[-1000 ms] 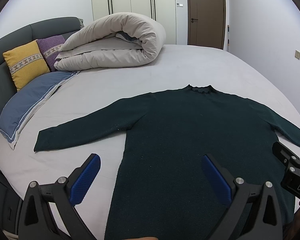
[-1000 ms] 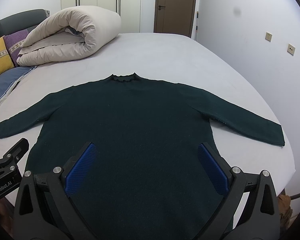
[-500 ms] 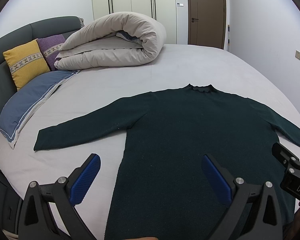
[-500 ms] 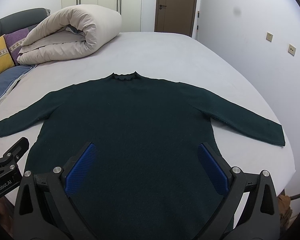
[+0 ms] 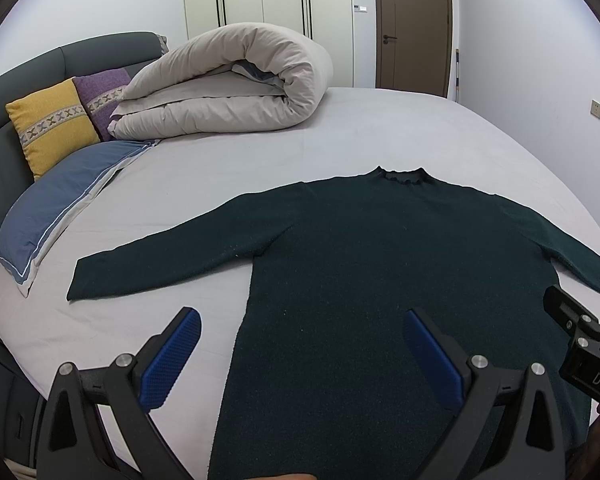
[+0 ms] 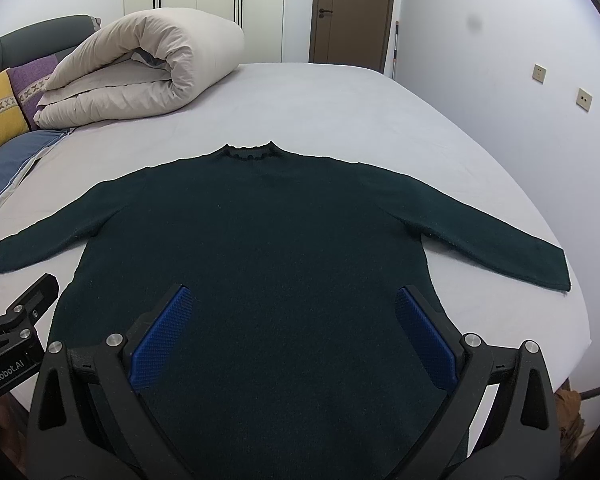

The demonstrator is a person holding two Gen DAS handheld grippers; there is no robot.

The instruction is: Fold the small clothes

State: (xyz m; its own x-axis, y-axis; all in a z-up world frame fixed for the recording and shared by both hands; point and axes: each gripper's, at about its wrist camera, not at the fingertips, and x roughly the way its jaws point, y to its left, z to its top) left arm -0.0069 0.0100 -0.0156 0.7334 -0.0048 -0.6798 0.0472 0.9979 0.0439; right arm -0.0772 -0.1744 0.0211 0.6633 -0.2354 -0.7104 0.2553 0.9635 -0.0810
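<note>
A dark green long-sleeved sweater point(image 5: 380, 248) lies flat on the grey bed sheet, collar away from me, both sleeves spread out to the sides; it also shows in the right wrist view point(image 6: 268, 232). My left gripper point(image 5: 300, 344) is open and empty, hovering above the sweater's lower left edge. My right gripper point(image 6: 292, 328) is open and empty, above the sweater's lower body. Each gripper shows at the edge of the other's view.
A rolled beige duvet point(image 5: 228, 88) lies at the far left of the bed point(image 5: 380, 128). Yellow point(image 5: 52, 124) and purple pillows and a blue pillow point(image 5: 56, 208) rest by the headboard. The bed's right edge point(image 6: 580, 320) drops off near the wall.
</note>
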